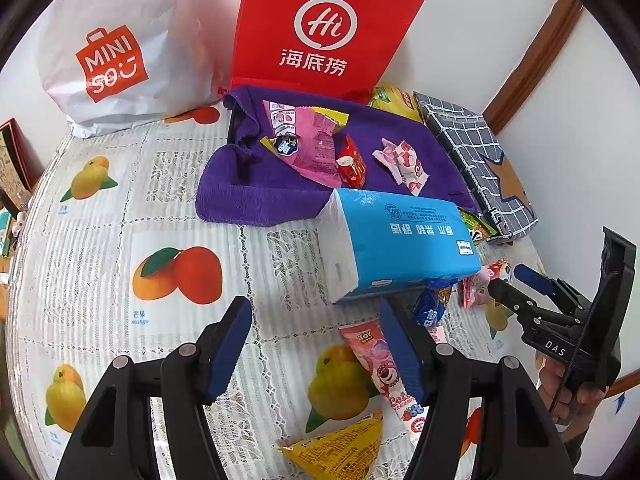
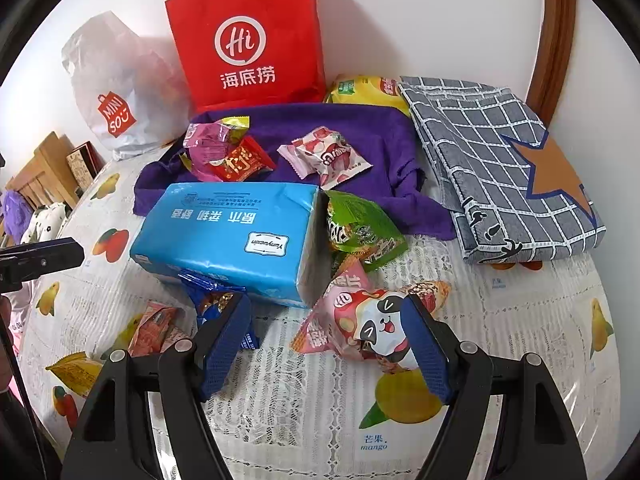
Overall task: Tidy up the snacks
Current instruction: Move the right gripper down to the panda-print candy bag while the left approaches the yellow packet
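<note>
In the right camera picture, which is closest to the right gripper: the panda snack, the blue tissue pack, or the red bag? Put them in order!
From the right gripper:
1. Panda snack, right between its fingers.
2. Blue tissue pack, just behind, to the left.
3. Red bag, standing at the back by the wall.

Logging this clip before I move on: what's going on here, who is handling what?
A person holds a gripper in each hand over a fruit-print table strewn with snacks. The left gripper and the right gripper are both open and hold nothing. The right one hovers by a pink panda snack packet. A blue tissue pack lies mid-table. A few snacks sit on the purple cloth, with a red paper bag behind.
</note>
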`<state>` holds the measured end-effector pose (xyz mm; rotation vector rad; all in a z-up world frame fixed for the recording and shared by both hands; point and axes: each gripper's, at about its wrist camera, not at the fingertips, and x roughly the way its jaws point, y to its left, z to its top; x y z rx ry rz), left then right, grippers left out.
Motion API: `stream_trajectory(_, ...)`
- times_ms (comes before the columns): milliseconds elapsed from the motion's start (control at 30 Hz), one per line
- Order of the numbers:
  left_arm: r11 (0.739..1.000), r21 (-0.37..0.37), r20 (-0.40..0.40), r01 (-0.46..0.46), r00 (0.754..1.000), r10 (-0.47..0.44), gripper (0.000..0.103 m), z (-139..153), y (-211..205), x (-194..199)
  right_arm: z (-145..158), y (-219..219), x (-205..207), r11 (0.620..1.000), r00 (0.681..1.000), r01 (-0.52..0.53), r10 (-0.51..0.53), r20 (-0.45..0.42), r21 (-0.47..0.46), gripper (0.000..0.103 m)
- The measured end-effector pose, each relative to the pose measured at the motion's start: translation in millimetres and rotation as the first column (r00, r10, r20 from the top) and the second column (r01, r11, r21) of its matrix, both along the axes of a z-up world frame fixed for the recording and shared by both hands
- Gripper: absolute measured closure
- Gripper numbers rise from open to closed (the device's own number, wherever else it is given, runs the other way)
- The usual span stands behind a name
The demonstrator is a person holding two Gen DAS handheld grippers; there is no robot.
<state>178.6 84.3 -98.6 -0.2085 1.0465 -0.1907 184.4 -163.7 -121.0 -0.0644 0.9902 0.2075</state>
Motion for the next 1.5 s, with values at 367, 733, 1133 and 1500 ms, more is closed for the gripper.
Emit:
stream_trajectory(367,1.0,-0.001,-0.003,0.005,1.0,-0.005,0.039,-2.8,-1.8,-0.9,-2.7,-2.3,0.2,1.0,1.0,0.0,0.0,-0.006,0.001,0.025)
stream_trajectory(733,1.0,-0.006,-0.008,-0.006,1.0,0.006,0.039,-5.0,0.2,-2.4,-7.1,-7.4,0.4,1.0,1.0,0.004,-0.004,-0.012,-0.001,0.025)
stream_trajectory(1133,1.0,-0.013,-0.008,-0.015,1.0,0.015,0.039,-4.5,-0.3,-7.3,-4.6,-11.2,-4.1,1.0,1.0,0.005,-0.005,-0.003,-0.002,0.025)
stream_trajectory(1500,0.999,-0.016,-0.019,-0.042,0.999,0.042,0.039,-11.6,9.7,-19.2,-7.5,-17.3,-9.3,1.0,1.0,0.018,-0.018,-0.005,-0.006,0.025)
